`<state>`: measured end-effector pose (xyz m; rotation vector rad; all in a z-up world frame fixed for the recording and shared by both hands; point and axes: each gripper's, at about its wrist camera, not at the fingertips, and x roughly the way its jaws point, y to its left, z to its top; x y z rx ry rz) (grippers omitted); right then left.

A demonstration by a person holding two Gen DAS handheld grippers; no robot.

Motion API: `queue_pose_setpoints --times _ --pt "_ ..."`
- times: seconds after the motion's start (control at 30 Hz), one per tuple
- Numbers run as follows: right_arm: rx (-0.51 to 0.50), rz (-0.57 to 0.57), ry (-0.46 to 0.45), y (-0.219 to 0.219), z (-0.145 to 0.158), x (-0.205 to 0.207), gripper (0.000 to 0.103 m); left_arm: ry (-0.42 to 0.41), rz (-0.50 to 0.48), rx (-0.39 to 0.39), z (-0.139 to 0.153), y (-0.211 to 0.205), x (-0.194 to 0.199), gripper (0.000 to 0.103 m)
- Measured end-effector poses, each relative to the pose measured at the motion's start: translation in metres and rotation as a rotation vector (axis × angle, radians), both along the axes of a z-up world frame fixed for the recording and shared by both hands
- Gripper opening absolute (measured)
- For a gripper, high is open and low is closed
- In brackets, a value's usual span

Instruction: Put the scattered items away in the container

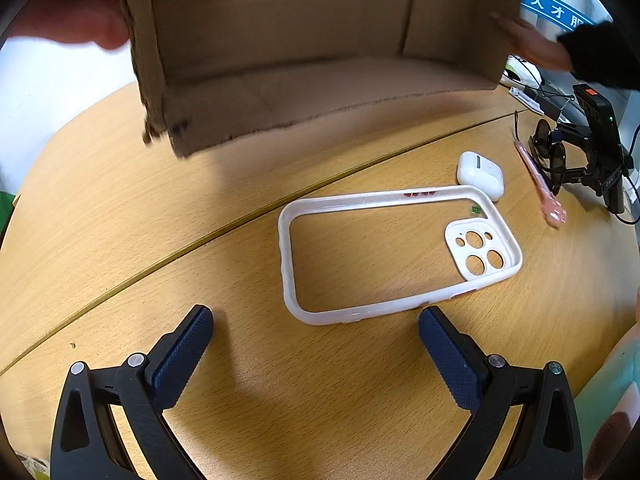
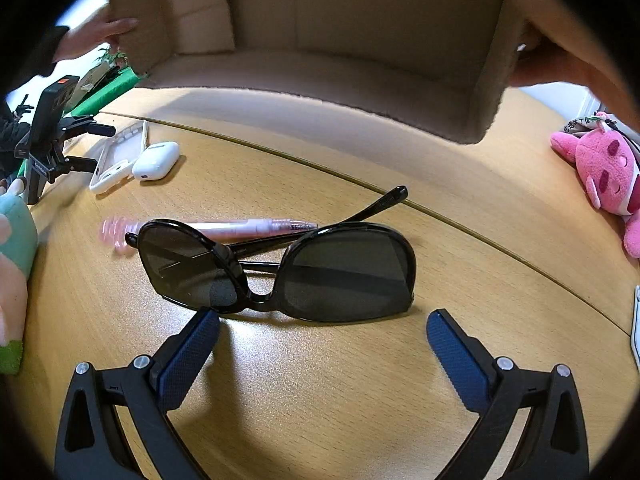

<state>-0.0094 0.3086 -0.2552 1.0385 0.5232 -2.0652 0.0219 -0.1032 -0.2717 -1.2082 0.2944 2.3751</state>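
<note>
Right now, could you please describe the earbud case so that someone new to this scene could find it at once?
Start at the round wooden table, below the cardboard box held up by two hands. Find the white phone case lying flat ahead of the open left hand-held gripper. The earbud case sits at its far corner: a small, glossy white, rounded, closed pebble, unlike the hollow frame beside it.

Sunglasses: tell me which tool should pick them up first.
Right. The right tool is open with the sunglasses lying directly before its fingers. The left tool is open over the phone case, and from there the sunglasses lie far off beyond the pen.
</note>
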Motion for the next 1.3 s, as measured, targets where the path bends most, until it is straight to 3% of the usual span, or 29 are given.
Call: queue_pose_setpoints --times 1.3 --pt "0.007 0.023 0.005 0.0017 -0.0017 0.0022 0.103 0.001 0.014 0.000 0.0006 0.0001 0.0016 0.103"
